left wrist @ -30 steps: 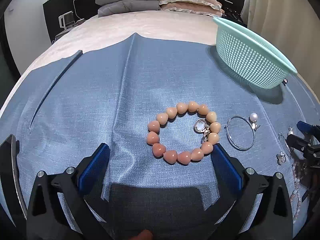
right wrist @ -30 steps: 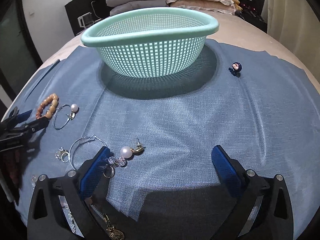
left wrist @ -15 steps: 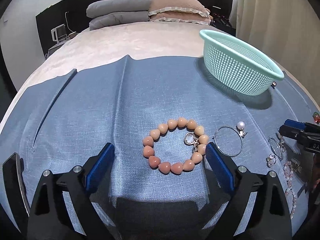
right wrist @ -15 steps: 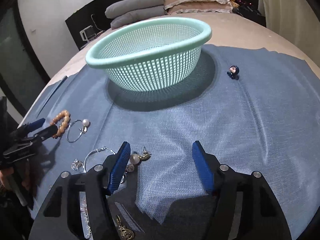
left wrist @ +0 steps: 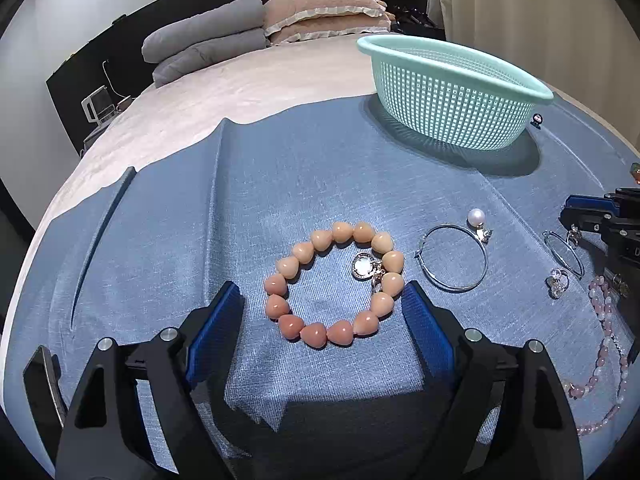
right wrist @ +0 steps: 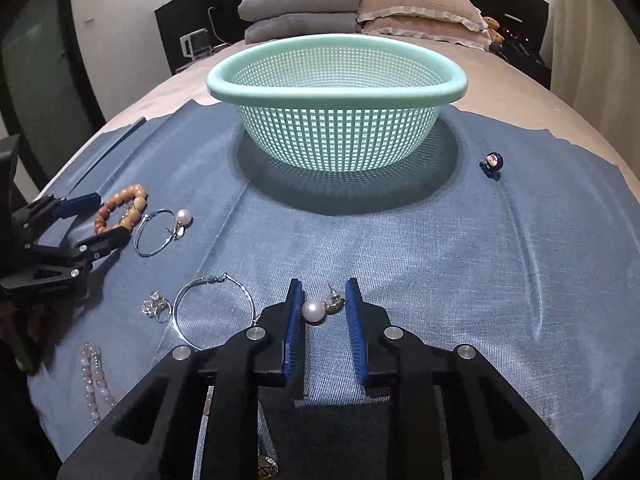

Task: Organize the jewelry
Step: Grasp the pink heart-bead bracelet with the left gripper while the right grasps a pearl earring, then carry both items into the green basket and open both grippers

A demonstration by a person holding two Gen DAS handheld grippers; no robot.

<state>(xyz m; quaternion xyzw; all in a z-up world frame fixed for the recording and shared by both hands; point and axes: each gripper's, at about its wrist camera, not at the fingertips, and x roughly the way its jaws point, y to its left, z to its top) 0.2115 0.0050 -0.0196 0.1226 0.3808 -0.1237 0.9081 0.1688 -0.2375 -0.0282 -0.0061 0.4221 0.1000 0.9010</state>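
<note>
On a bed spread with a blue cloth [right wrist: 400, 248], jewelry lies scattered in front of a mint-green mesh basket [right wrist: 336, 80] that stands upright toward the pillows [right wrist: 416, 12]. The left gripper [left wrist: 322, 306], its jaws just narrowing, straddles a peach bead bracelet [left wrist: 334, 282] with a round charm; the right blue pad sits just beside the beads while the left one stands clear, so the bracelet is not yet clamped and still lies flat on the cloth. Just right of it lie a silver hoop earring with a pearl [left wrist: 454, 258], a second hoop [left wrist: 564, 254], a small crystal ring [left wrist: 557, 282] and a strand of pink beads [left wrist: 604, 344]. The right gripper [right wrist: 320, 300], its jaws just closing, brackets a pearl stud earring [right wrist: 314, 310]: the pearl touches or nearly touches the left pad, but a gap remains to the right pad, so it is not gripped. A tiny dark-blue figure charm [right wrist: 492, 162] sits alone to the basket's right, well apart from the other pieces
</note>
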